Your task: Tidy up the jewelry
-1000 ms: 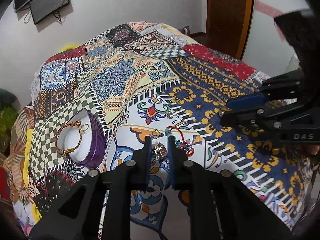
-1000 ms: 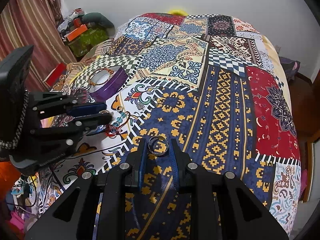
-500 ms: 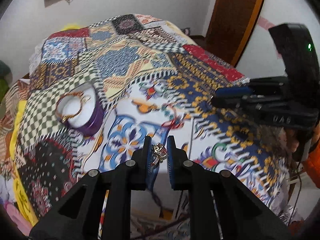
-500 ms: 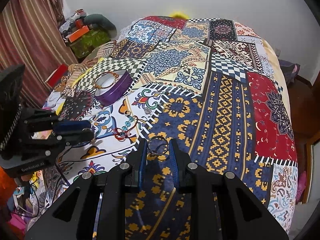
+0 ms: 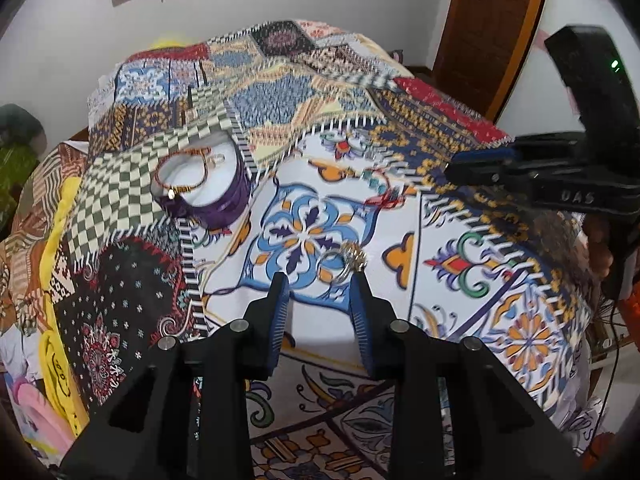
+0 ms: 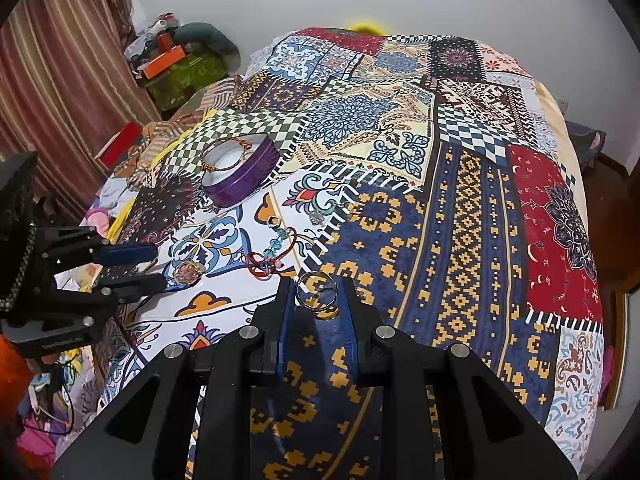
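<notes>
My left gripper (image 5: 320, 284) is open above the bedspread. A stone-set ring (image 5: 344, 264) lies just past its right fingertip; it also shows in the right wrist view (image 6: 187, 271). My right gripper (image 6: 316, 292) is shut on a plain silver ring (image 6: 317, 290), held above the blue patch. A purple heart-shaped box (image 5: 204, 192), also in the right wrist view (image 6: 240, 176), holds a gold bangle (image 5: 182, 174). A red cord bracelet with blue beads (image 6: 272, 252) lies on the white patch.
The patchwork bedspread (image 6: 460, 200) covers the whole bed. A small silver piece (image 6: 318, 218) lies beyond the bracelet. Clutter and a green box (image 6: 188, 76) stand by the curtain at the far left. A wooden door (image 5: 488, 20) is at the back right.
My left gripper has opened and let go of the stone-set ring, which now lies on the bedspread. My right gripper still holds the silver ring, roughly where it was.
</notes>
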